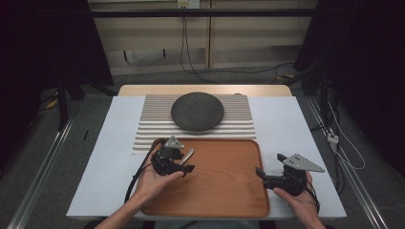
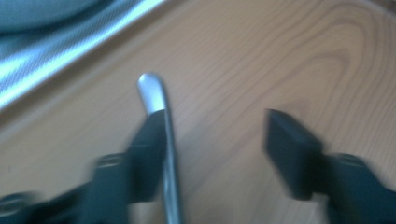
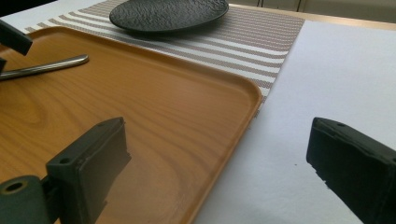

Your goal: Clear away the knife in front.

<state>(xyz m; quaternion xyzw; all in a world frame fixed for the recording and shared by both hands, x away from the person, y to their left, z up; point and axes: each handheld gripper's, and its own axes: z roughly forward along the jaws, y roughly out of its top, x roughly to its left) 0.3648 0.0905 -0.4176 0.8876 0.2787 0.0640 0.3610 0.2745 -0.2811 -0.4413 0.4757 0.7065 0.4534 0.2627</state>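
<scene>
While the left tongs (image 1: pixel 186 164) hang over the far left corner of the wooden tray (image 1: pixel 224 191), a slim metal utensil handle (image 2: pixel 161 126) lies between their jaws: it rests against the inner face of one jaw, and the other jaw stands well apart, so the tongs are wide open and grip nothing. In the high view the handle (image 1: pixel 187 155) pokes out toward the tray's far rim, near the striped placemat (image 1: pixel 241 119) and the dark textured plate (image 1: pixel 197 111) that sits on it. Which utensil it is cannot be told, since its working end is hidden.

To take the handle well, the free jaw should, I judge, close squarely across the flat of the metal, with the tongs lowered enough that the pads meet the handle rather than skate over its rounded edge. A slow squeeze would keep the smooth steel from sliding on the tray.

Over the tray's right edge and the white counter (image 3: pixel 327 84), the right tongs (image 3: pixel 224 163) gape wide and hold nothing.
</scene>
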